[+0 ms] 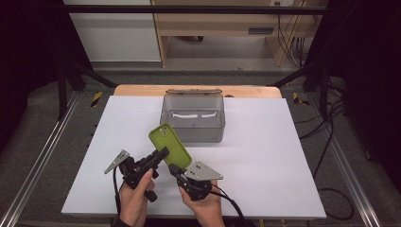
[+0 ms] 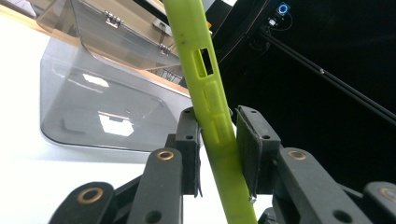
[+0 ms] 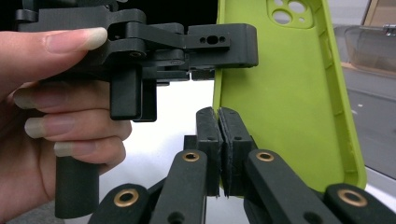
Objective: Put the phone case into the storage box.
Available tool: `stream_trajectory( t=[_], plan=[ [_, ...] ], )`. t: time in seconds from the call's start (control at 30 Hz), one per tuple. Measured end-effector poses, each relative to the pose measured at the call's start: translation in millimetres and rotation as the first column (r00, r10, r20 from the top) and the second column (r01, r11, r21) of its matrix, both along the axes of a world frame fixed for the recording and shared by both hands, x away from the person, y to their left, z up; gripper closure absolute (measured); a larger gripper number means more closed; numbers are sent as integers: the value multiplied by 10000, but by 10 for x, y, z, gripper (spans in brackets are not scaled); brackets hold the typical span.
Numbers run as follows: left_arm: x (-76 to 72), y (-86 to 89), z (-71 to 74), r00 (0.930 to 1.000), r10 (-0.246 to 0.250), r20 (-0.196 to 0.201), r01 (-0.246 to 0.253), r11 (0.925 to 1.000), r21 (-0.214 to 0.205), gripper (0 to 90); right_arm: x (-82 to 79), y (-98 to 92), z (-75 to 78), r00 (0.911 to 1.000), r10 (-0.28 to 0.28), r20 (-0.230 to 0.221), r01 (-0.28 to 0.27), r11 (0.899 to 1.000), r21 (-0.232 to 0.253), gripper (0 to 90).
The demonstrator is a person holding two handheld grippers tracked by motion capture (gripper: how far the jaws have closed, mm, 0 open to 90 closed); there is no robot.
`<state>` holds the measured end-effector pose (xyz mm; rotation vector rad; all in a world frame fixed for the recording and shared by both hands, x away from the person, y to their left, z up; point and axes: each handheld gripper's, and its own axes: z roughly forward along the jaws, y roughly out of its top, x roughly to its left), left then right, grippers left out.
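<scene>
Two hands hold a tool each near the front of the white surface (image 1: 265,156). Both pinch the green phone case (image 1: 170,144), which is lifted up and tilted: the left tool (image 1: 163,153) grips its side edge, and the right tool (image 1: 174,169) has its jaws pressed together on the bottom edge. Just behind it stands a grey see-through box (image 1: 193,118) with its lid open

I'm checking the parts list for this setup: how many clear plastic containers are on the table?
1. The clear grey plastic container with its hinged lid open stands at the far middle of the white table, beyond the lime green silicone phone case. None looks hidden.
</scene>
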<state>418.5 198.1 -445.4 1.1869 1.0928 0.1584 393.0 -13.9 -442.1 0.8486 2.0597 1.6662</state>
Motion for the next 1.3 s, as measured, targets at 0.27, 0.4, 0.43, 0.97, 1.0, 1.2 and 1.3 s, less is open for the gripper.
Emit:
stream_trajectory(
  t=[0.27, 0.4, 0.43, 0.97, 1.0, 1.2, 1.3],
  plan=[
    [3, 10, -25, 9998, 92, -152, -94, 9999, -123, 721, -4, 32, -35, 9999, -3, -125, 4, 10000, 83, 880],
    [3, 14, -36, 9998, 19, -184, -24, 9996, -277, 732, -3, 41, -53, 9998, 19, -200, -17, 9999, 104, 879],
    [2, 19, -36, 9998, -3, -214, -4, 9995, -316, 738, -3, 44, -58, 9998, 16, -215, -13, 9999, 127, 879],
    [-11, 157, -20, 9979, 629, -165, -629, 9980, 6, 776, 106, -64, -18, 9997, -219, -127, 217, 9996, -184, 604],
    [-4, 186, -20, 9972, 730, -165, -729, 9973, 14, 776, 129, -91, -10, 9995, -285, -109, 283, 9994, -206, 570],
    [6, 286, -11, 9932, 1158, -116, -1154, 9928, 307, 776, 284, -344, 17, 9969, -772, 130, 774, 9969, -169, 343],
    [12, 320, 7, 9919, 1265, -82, -1261, 9913, 388, 776, 367, -457, 12, 9934, -1138, 110, 1141, 9930, -321, 252]
  ],
)
